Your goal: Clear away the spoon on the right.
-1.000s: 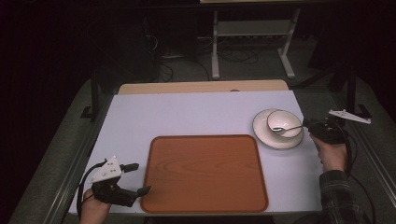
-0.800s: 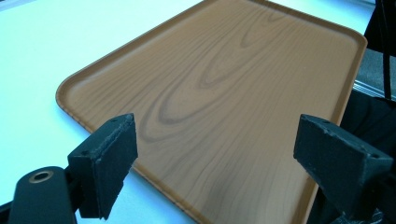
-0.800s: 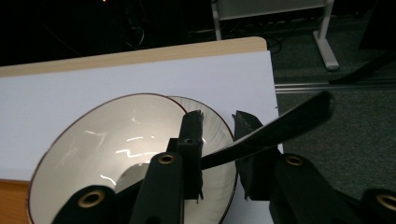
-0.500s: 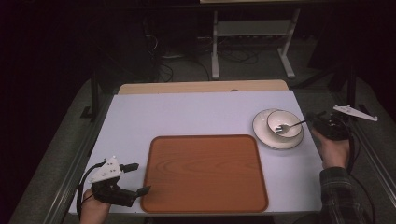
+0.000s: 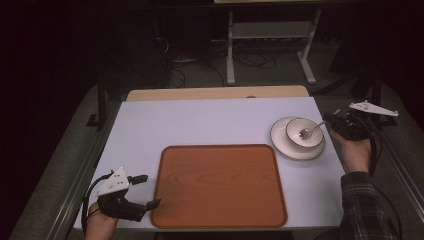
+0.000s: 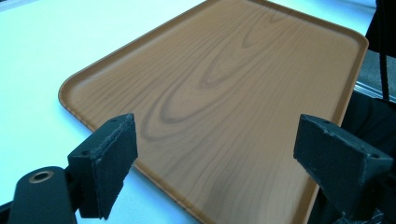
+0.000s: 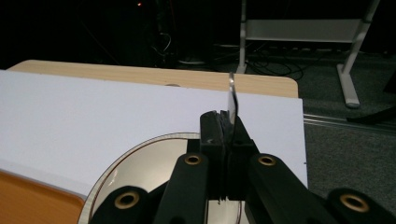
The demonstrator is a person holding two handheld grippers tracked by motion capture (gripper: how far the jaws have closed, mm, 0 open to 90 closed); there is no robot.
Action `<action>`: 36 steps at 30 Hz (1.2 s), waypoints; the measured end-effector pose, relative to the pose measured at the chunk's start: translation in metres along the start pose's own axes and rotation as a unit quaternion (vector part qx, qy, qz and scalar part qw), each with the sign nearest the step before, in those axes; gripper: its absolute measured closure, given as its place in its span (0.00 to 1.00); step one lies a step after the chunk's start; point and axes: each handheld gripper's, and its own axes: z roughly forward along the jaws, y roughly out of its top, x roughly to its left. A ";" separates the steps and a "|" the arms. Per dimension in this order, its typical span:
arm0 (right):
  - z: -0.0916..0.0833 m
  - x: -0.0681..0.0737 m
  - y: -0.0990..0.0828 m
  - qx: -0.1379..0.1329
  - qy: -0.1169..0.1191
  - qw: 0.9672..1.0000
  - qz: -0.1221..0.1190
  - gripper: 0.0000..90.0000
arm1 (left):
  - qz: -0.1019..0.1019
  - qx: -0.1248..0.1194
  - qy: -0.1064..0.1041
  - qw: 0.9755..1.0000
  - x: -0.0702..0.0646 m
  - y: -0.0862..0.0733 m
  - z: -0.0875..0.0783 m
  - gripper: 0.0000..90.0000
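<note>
Table (image 5: 200,120): white top, wooden strip running along its far edge.

Tray (image 5: 219,184): wood-grain brown, rounded corners, lying at the near middle of the table, roughly six o'clock from the table's centre. Its bare surface is also showing in the left gripper view (image 6: 224,93).

Plate (image 5: 285,147): pale, dark-rimmed, sitting at about three o'clock, well apart from the tray's far right corner.

Bowl (image 5: 296,139): sitting on the plate.

Left gripper (image 5: 142,191): resting at about eight o'clock, just beside the tray's near left corner. Its jaws are standing spread wide, nothing between them.

Right gripper (image 5: 330,120): hovering at three o'clock, just beside the plate. Its jaws have just been closing and are now pinching the spoon's handle.

Spoon (image 5: 309,131): metal, its scoop end lying in the bowl, its handle slanting up toward the right gripper.
</note>
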 end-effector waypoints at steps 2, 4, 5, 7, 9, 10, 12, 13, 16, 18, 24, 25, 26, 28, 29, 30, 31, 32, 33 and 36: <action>-0.001 0.003 0.002 0.003 -0.002 1.000 -0.010 0.98 | 0.000 0.000 0.000 1.000 0.000 0.000 0.000 0.14; -0.004 0.005 0.005 0.005 -0.002 1.000 -0.018 0.98 | 0.000 0.000 0.000 1.000 0.000 0.000 0.000 0.14; -0.005 0.006 0.006 0.003 -0.001 1.000 -0.021 0.98 | 0.000 0.000 0.000 1.000 0.000 0.000 0.000 0.14; -0.009 0.008 0.009 0.003 0.001 1.000 -0.023 0.98 | 0.000 0.000 0.000 1.000 0.000 0.000 0.000 0.14; -0.012 0.010 0.010 0.006 0.004 1.000 -0.027 0.98 | 0.001 0.000 0.000 1.000 0.000 0.000 0.000 0.14; -0.013 0.010 0.011 0.005 0.003 1.000 -0.028 0.98 | 0.001 0.000 0.000 1.000 0.000 0.000 0.000 0.14; -0.017 0.010 0.012 0.004 0.005 1.000 -0.026 0.98 | 0.001 0.000 0.000 1.000 0.000 0.000 0.000 0.14; -0.017 0.010 0.012 0.004 0.005 1.000 -0.026 0.98 | 0.001 0.000 0.000 1.000 0.000 0.000 0.000 0.14; -0.026 0.011 0.017 0.000 0.008 1.000 -0.029 0.98 | 0.001 0.000 0.001 1.000 0.000 0.000 0.000 0.14; -0.031 0.012 0.021 -0.002 0.011 0.999 -0.032 0.98 | 0.001 -0.001 0.001 1.000 0.000 0.000 -0.001 0.14; -0.046 0.024 0.032 -0.005 0.035 0.998 -0.048 0.98 | 0.001 -0.002 0.001 1.000 0.000 0.000 -0.001 0.14; -0.046 0.024 0.032 -0.005 0.035 0.998 -0.048 0.98 | 0.001 -0.002 0.001 1.000 0.000 0.000 -0.001 0.14; -0.049 0.030 0.035 -0.004 0.044 0.997 -0.057 0.98 | 0.001 -0.003 0.000 1.000 0.000 0.000 -0.001 0.14; -0.051 0.036 0.037 -0.002 0.054 0.996 -0.064 0.98 | 0.002 -0.002 0.001 1.000 0.000 0.000 -0.001 0.14; -0.051 0.036 0.037 -0.002 0.054 0.996 -0.064 0.98 | 0.002 -0.002 0.001 1.000 0.000 0.000 -0.001 0.14; -0.053 0.043 0.039 0.000 0.062 0.995 -0.074 0.98 | 0.001 -0.003 0.001 1.000 0.000 0.000 -0.001 0.14; -0.053 0.043 0.039 0.000 0.062 0.995 -0.074 0.98 | 0.001 -0.003 0.001 1.000 0.000 0.000 -0.001 0.14; -0.054 0.048 0.041 0.001 0.068 0.994 -0.081 0.98 | 0.001 -0.004 0.000 1.000 0.000 0.000 -0.001 0.14; -0.054 0.048 0.041 0.001 0.068 0.994 -0.081 0.98 | 0.001 -0.004 0.000 1.000 0.000 0.000 -0.001 0.14; -0.056 0.058 0.042 0.003 0.087 0.992 -0.091 0.98 | 0.002 -0.003 0.000 1.000 0.000 0.000 -0.001 0.14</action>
